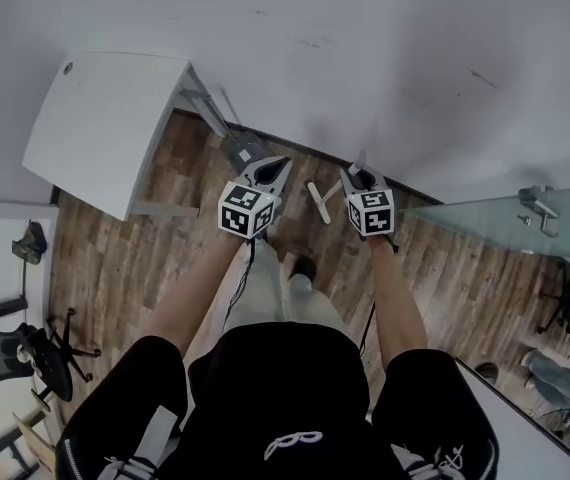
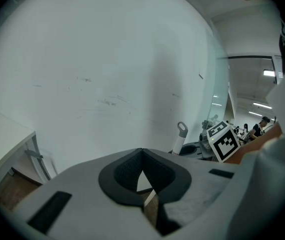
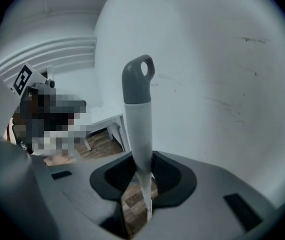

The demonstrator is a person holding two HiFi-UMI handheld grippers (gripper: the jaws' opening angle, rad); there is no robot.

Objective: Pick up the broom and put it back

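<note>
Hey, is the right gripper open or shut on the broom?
Shut on it: the right gripper has its pads against the broom handle, which rises between them.

broom (image 3: 138,119): smooth white handle with a slight sheen, matt grey plastic-looking cap. right hand-held gripper (image 3: 141,181): matt grey shell, black textured pads (image 3: 170,179). floor (image 1: 115,258): wood-grain planks. wall (image 1: 365,58): matt white, scuffed. glass panel (image 1: 485,218): glossy.

Broom (image 3: 137,119) between right tool (image 1: 353,175) jaws; left tool (image 1: 283,165) just beside; table (image 1: 105,128) left, wall (image 1: 385,58) ahead, glass partition (image 1: 495,223) right.
</note>
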